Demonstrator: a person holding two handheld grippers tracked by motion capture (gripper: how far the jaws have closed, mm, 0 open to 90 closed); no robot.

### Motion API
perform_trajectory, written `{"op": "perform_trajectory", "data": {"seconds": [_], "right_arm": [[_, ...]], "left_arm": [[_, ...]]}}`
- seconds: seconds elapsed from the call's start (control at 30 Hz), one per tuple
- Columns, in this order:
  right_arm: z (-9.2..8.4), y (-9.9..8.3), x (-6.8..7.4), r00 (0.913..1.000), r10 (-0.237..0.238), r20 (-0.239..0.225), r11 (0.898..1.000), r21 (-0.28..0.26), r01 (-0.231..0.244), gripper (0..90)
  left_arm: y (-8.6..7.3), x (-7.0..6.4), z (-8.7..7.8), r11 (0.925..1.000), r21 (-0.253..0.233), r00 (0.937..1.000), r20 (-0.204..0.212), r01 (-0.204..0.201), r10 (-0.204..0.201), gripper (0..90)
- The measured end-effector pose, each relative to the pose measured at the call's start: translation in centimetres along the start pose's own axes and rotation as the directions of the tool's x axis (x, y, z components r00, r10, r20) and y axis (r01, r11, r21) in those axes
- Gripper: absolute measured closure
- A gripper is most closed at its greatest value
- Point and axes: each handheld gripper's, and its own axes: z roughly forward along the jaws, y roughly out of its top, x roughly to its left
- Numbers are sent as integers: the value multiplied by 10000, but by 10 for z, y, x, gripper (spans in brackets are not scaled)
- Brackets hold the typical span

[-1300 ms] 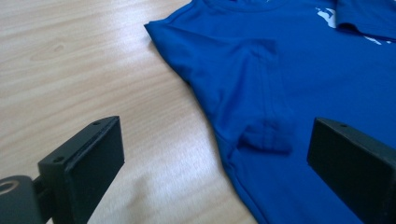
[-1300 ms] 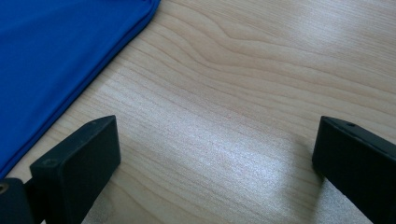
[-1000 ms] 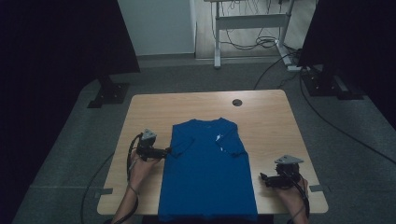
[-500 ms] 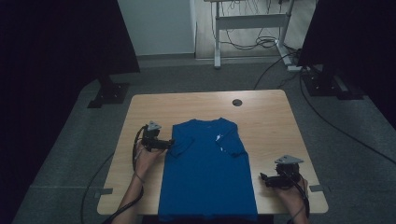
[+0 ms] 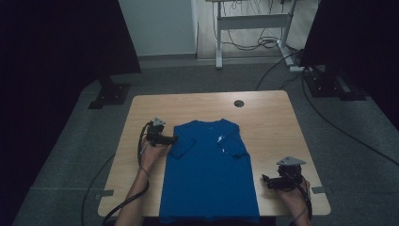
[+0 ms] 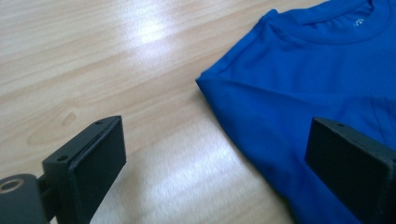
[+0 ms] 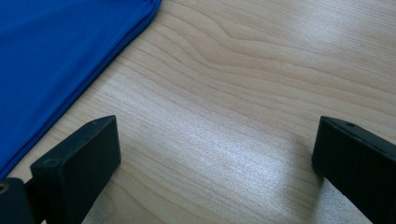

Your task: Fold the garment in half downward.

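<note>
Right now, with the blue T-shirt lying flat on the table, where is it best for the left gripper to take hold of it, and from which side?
Probably at the folded-in sleeve edge of the blue T-shirt, near the shoulder. The left gripper already stands beside it, jaws open, so it can come in low from the shirt's left side over the bare table. That doubled edge gives the jaws something to pinch.

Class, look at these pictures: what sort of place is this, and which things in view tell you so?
Probably a lab or studio set up for recording. A bare wooden table with a blue T-shirt stands between dark curtains, on grey carpet, with loose cables under a metal desk frame behind.
</note>
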Motion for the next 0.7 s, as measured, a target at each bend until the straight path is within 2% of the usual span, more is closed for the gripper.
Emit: {"op": "perform_trajectory", "data": {"seconds": [0.43, 0.57, 0.7], "right_arm": [[0, 0, 0, 10000, -53, -42, 10000, -17, 53, 7], [0, 0, 0, 10000, -60, -48, 10000, -16, 60, 7], [0, 0, 0, 10000, -65, -55, 10000, -16, 65, 7]], "left_arm": [[17, 11, 13, 9998, 108, 9991, -382, -186, 190, 58], [18, 12, 19, 9990, 331, 9983, -494, -290, 306, 58], [16, 13, 26, 9970, 603, 9978, -420, -481, 506, 58]]}}
